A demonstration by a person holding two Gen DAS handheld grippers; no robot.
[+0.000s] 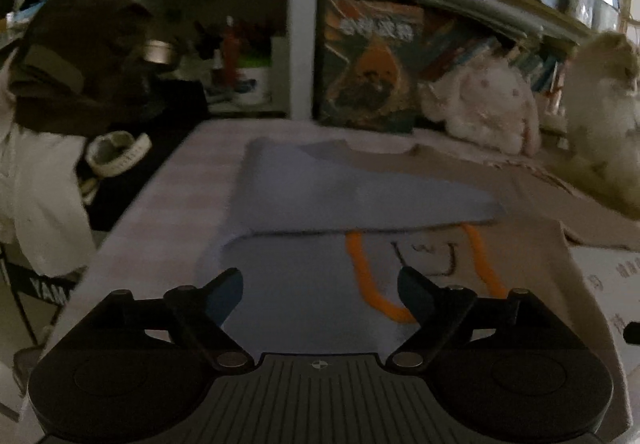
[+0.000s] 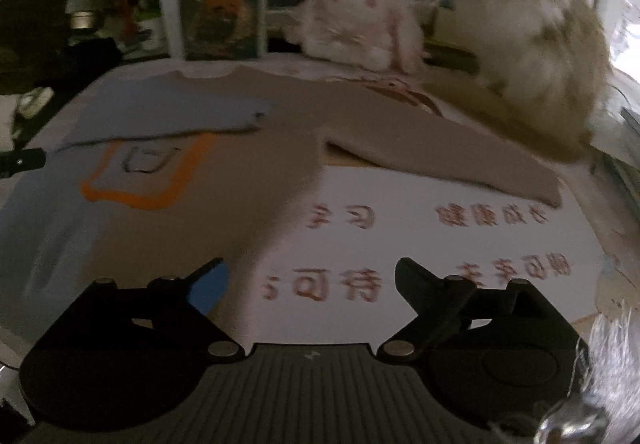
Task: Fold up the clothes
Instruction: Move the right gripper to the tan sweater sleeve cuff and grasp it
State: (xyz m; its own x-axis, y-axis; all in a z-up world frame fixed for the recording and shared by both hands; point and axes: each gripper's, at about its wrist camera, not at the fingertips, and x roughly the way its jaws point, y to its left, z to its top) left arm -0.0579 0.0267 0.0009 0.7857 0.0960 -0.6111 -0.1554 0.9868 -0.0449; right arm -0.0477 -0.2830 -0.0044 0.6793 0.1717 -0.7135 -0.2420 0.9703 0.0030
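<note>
A grey-beige sweater [image 2: 248,148] with an orange outline print [image 2: 152,200] lies flat on the table. Its left sleeve [image 1: 320,180] is folded across the chest; in the right wrist view the folded sleeve [image 2: 168,112] covers the top of the print. The other sleeve [image 2: 440,156] stretches out to the right. My left gripper [image 1: 320,292] hovers open over the sweater's lower left part, nothing between its fingers. My right gripper [image 2: 312,280] is open over the sweater's hem edge and the white printed sheet [image 2: 440,244], holding nothing.
A long-haired cat [image 2: 540,44] sits at the table's far right, close to the outstretched sleeve. A white plush rabbit [image 2: 352,24] and a picture book [image 2: 220,0] stand at the back. Dark clothes [image 1: 80,64] pile up at the left; cluttered shelves behind.
</note>
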